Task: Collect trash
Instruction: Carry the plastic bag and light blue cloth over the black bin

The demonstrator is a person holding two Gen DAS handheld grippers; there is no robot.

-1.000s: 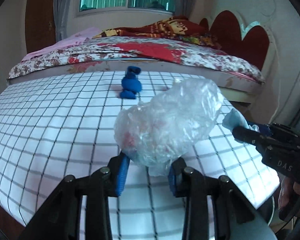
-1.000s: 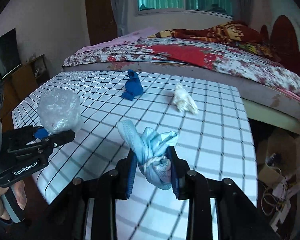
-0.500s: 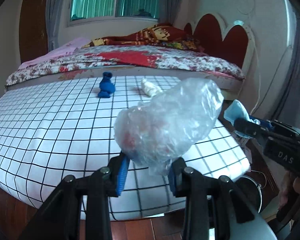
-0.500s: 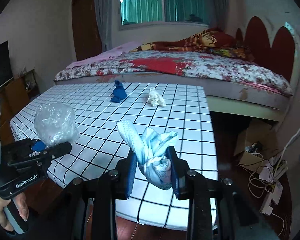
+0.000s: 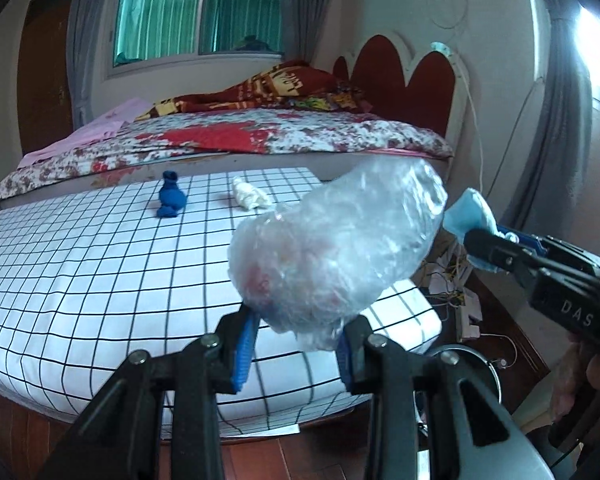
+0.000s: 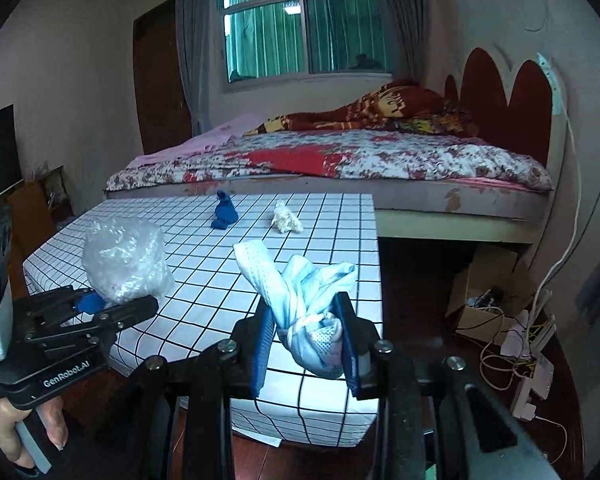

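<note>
A: Left wrist view has the left gripper (image 5: 296, 350) clamped on the bag (image 5: 336, 252), a crumpled clear plastic wad, held up in the air off the near edge of the table (image 5: 100, 280).

B: And the right gripper (image 6: 305, 350) is closed on the mask (image 6: 304, 300), a knotted blue bundle, also clear of the table. The blue wad (image 6: 223, 211) and the white wad (image 6: 286, 219) lie far back on the checked cloth, near each other but apart.

A: What could go wrong?

B: My guess: the bag is pinched only at its bottom, so most of it bulges above the pads. A quick swing could let the slick film slide out. The mask's loose tail could catch on something too.

A: Anything hidden?

B: The bag blocks much of the left view, including part of the table's far right corner. Something reddish shows inside it, but I cannot tell what. A round dark rim (image 5: 466, 360) shows low on the floor in the left view, mostly cut off; it may be a bin, though I can't be sure.
</note>
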